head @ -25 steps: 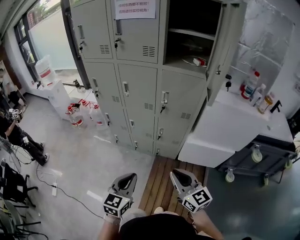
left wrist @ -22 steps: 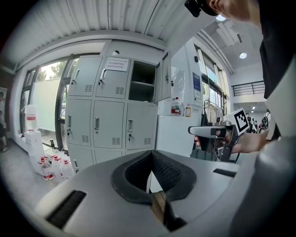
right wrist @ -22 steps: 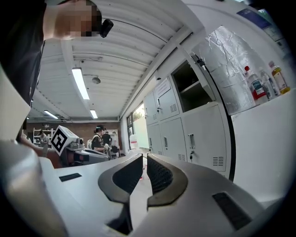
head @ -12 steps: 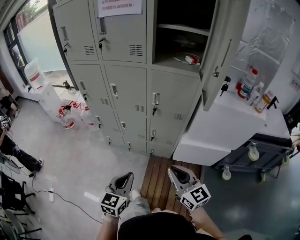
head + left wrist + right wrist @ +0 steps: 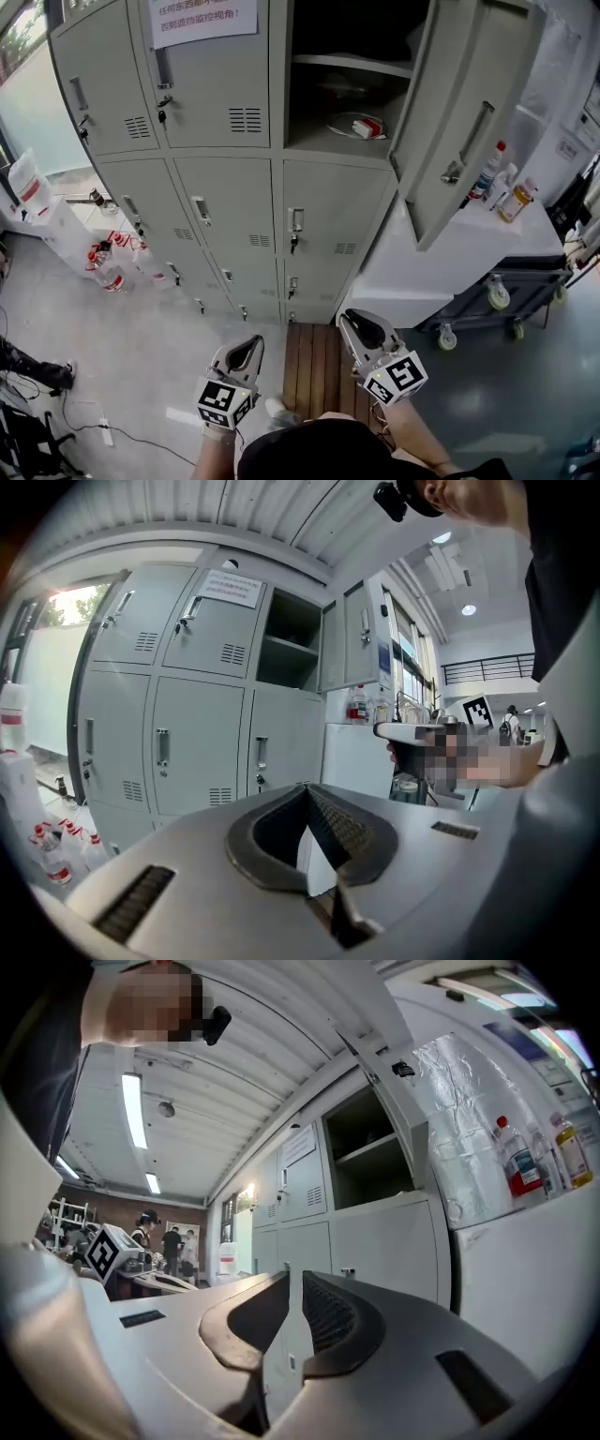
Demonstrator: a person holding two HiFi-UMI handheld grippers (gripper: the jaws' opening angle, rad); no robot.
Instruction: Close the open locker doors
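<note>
Facing the lockers (image 5: pixel 225 202), both clenched on nothing.
My left hand-held gripper (image 5: pixel 249 344) and right hand-held gripper (image 5: pixel 353 321) sit low; the open locker door (image 5: pixel 466 112) stands out at upper right, above the white table (image 5: pixel 487 248).

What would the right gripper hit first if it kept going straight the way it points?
The right gripper would probably meet a closed locker door below and left of the open compartment; nothing shows in between, but depth is unclear.
</note>
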